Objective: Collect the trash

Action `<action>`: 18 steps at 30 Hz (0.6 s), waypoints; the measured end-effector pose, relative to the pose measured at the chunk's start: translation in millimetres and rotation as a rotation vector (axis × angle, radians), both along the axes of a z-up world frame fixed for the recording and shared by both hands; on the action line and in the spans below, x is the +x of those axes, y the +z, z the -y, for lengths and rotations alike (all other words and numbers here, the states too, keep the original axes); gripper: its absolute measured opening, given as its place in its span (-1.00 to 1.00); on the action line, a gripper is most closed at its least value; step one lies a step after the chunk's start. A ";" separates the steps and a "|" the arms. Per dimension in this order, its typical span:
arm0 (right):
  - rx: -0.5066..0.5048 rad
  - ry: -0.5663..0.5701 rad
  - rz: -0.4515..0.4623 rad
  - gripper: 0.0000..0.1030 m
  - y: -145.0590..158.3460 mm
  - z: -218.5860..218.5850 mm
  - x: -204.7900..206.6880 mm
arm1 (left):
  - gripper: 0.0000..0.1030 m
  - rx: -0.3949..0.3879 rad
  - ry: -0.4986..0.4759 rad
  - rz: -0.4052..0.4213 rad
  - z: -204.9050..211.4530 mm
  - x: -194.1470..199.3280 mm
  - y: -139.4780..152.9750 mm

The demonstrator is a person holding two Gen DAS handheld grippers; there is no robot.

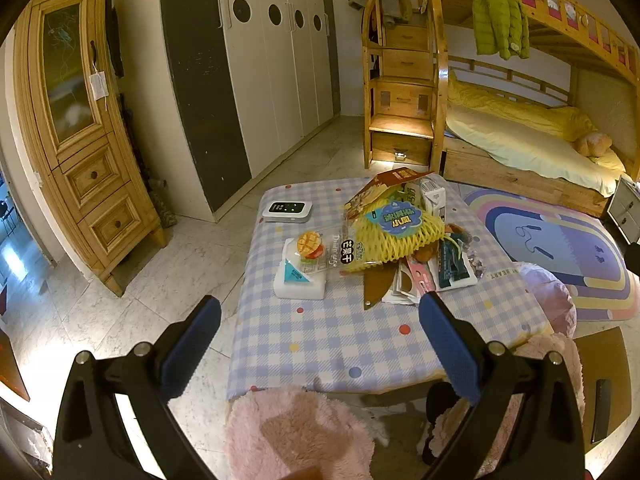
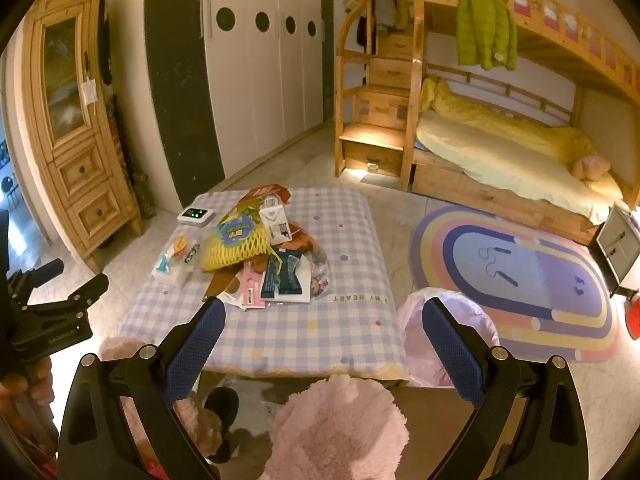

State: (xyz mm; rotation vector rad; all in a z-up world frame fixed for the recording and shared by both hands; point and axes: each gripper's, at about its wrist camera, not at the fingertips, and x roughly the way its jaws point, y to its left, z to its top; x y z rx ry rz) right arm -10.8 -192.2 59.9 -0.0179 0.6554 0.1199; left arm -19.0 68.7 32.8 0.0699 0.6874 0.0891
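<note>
A pile of trash lies on the checked table [image 1: 352,344] [image 2: 320,332]: a yellow foam net [image 1: 396,236] [image 2: 236,248], a small carton [image 1: 434,196] [image 2: 276,220], snack wrappers [image 1: 452,264] [image 2: 284,276] and a mango snack packet [image 1: 316,252] [image 2: 180,252]. A pink trash bag [image 2: 452,332] [image 1: 552,296] stands open on the floor by the table's right side. My left gripper [image 1: 320,348] is open and empty, above the table's near edge. My right gripper [image 2: 324,348] is open and empty, short of the pile. The left gripper also shows at the left of the right wrist view [image 2: 76,280].
A white device [image 1: 287,211] [image 2: 196,215] lies at the table's far left corner. Pink fluffy slippers [image 1: 296,436] [image 2: 340,428] are below the near edge. A rainbow rug [image 2: 520,280], a bunk bed [image 2: 500,152], wardrobes [image 2: 256,60] and a wooden cabinet [image 1: 80,140] surround the table.
</note>
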 end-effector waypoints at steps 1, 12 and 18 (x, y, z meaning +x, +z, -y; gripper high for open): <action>0.002 -0.002 -0.003 0.89 0.6 -0.3 0.4 | 0.87 0.000 0.000 0.001 0.1 0.0 0.2; -0.001 -0.002 0.008 0.89 -1.3 -0.8 -0.2 | 0.87 0.001 0.001 -0.001 -1.3 0.0 0.0; -0.001 -0.003 0.004 0.89 -2.0 -0.7 0.6 | 0.87 0.000 0.001 -0.001 -1.4 0.2 0.0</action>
